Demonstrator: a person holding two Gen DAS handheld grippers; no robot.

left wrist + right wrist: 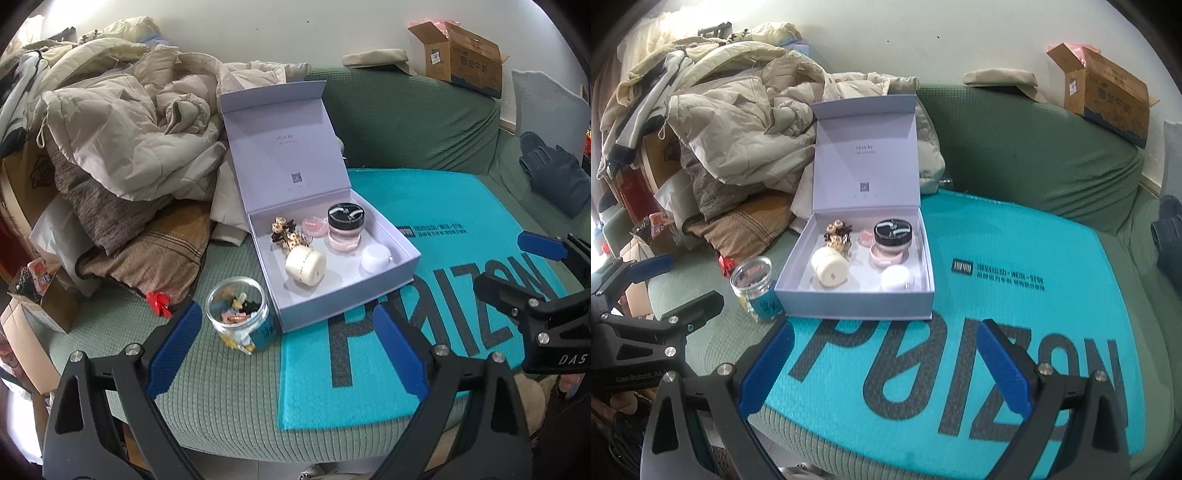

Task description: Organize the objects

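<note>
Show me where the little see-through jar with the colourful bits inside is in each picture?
Left wrist view: the clear glass jar full of colourful small items sits lower centre-left, on the green sofa cover, just left of the open pale lilac box's front corner.
Right wrist view: the same jar is at centre-left, beside the box's left front corner.
Shared landmark: the box, and the cream cylindrical jar lying on its side inside it.

White wall (332,26) behind my green-covered sofa (406,110); teal mat (461,206) on seat, pile of beige jackets (122,122) left, cardboard box (461,55) on backrest, daylight.
</note>
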